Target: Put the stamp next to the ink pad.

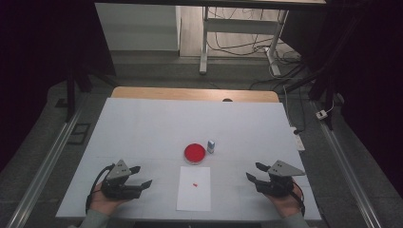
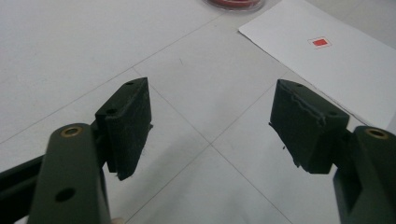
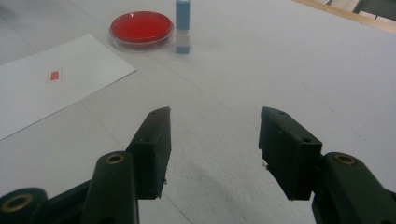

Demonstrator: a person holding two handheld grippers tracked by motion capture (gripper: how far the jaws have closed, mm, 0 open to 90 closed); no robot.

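Note:
A round red dish [image 1: 195, 153] sits near the table's middle, with a small blue-and-white upright block [image 1: 211, 146] just to its right. In front of them lies a white sheet of paper [image 1: 194, 188] bearing a small red square mark [image 1: 195, 184]. My left gripper [image 1: 140, 175] rests low at the front left, jaws open and empty, left of the paper [image 2: 336, 60]. My right gripper [image 1: 254, 172] rests at the front right, open and empty. In the right gripper view the dish [image 3: 141, 29] and block [image 3: 182, 25] stand ahead, and the paper [image 3: 46, 84] lies to the left.
The white table top [image 1: 152, 123] has a wooden edge [image 1: 190, 93] at the back. Beyond it are a metal desk frame with cables [image 1: 247, 42] on the floor and a power strip [image 1: 298, 137] off the table's right side.

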